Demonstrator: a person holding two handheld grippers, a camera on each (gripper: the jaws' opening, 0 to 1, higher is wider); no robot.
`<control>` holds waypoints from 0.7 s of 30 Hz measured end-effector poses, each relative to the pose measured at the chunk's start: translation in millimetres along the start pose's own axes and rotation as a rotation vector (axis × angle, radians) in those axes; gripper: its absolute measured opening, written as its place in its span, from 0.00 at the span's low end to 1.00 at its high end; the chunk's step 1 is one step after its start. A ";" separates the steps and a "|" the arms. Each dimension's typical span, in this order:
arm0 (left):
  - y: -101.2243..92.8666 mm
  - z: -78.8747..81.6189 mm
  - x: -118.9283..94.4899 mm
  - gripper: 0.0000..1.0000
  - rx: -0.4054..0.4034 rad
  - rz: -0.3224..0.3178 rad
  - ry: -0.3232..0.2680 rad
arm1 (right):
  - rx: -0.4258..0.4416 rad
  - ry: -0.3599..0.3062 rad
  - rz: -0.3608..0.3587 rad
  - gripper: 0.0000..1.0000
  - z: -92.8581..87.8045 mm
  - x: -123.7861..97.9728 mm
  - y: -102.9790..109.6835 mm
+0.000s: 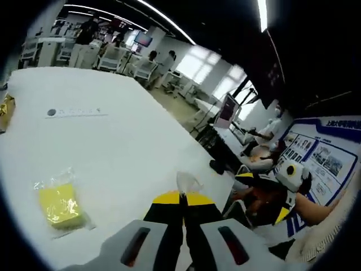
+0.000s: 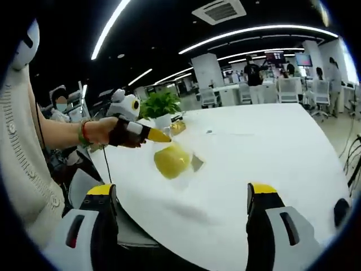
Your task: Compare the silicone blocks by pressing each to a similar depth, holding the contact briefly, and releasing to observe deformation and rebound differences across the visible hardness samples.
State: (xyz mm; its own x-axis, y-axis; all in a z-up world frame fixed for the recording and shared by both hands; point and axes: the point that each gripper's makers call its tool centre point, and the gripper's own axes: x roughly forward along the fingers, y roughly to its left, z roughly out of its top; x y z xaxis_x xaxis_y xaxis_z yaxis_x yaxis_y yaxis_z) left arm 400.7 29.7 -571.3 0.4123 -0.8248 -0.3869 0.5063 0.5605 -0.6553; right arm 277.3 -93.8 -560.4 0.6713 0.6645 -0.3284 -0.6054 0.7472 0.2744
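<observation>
A yellow silicone block (image 1: 59, 206) in a clear bag lies on the white table (image 1: 113, 152), left of my left gripper (image 1: 181, 197). Its yellow-tipped jaws are shut, and a small scrap of clear plastic (image 1: 188, 182) sticks out from between the tips. In the right gripper view the same block (image 2: 172, 160) lies just below the left gripper (image 2: 159, 136), which a hand holds over the table (image 2: 265, 147). My right gripper (image 2: 181, 192) stands wide open at the near table edge with nothing between its jaws. It also shows at the table's right (image 1: 290, 175).
A thin strip with a dark dot (image 1: 76, 112) lies far back on the table. A gold-wrapped item (image 2: 177, 127) and a potted plant (image 2: 161, 104) stand at one table end. People, desks and chairs fill the room behind.
</observation>
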 end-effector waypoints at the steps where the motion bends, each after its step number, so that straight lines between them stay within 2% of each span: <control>1: 3.2 1.1 4.8 0.00 -0.017 0.002 -0.011 | 0.014 -0.008 -0.014 0.89 -1.2 -3.3 -2.1; 4: 15.7 0.0 22.4 0.00 -0.055 0.012 -0.008 | 0.042 -0.008 -0.048 0.89 -10.8 -12.1 -8.1; 10: 44.5 0.3 57.1 0.00 -0.107 0.064 -0.013 | 0.076 0.013 -0.057 0.87 -24.9 -15.7 -8.9; 11: 49.3 6.2 62.7 0.00 -0.178 0.077 -0.043 | 0.079 0.017 -0.058 0.86 -26.0 -16.0 -10.4; 12: 55.4 9.4 66.4 0.00 -0.193 0.095 -0.055 | 0.083 0.025 -0.062 0.86 -27.7 -16.4 -13.8; 13: 59.7 10.1 70.7 0.00 -0.154 0.105 -0.049 | 0.087 0.029 -0.066 0.85 -28.4 -16.8 -17.2; 14: 64.9 11.3 75.1 0.00 -0.151 0.125 -0.053 | 0.089 0.037 -0.072 0.85 -28.8 -17.2 -21.8; 16: 76.0 13.0 85.5 0.00 -0.203 0.156 -0.063 | 0.083 0.047 -0.080 0.85 -27.2 -18.8 -29.3; 21: 98.9 17.0 103.0 0.00 -0.193 0.201 -0.060 | 0.083 0.069 -0.094 0.83 -28.4 -22.0 -45.2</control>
State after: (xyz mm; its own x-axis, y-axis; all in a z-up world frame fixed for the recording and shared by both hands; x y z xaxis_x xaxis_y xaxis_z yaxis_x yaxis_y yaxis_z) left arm 506.1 1.4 -664.9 0.5371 -0.6893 -0.4861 0.2589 0.6832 -0.6828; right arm 277.8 -142.6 -591.3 0.6910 0.5907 -0.4166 -0.5013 0.8069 0.3126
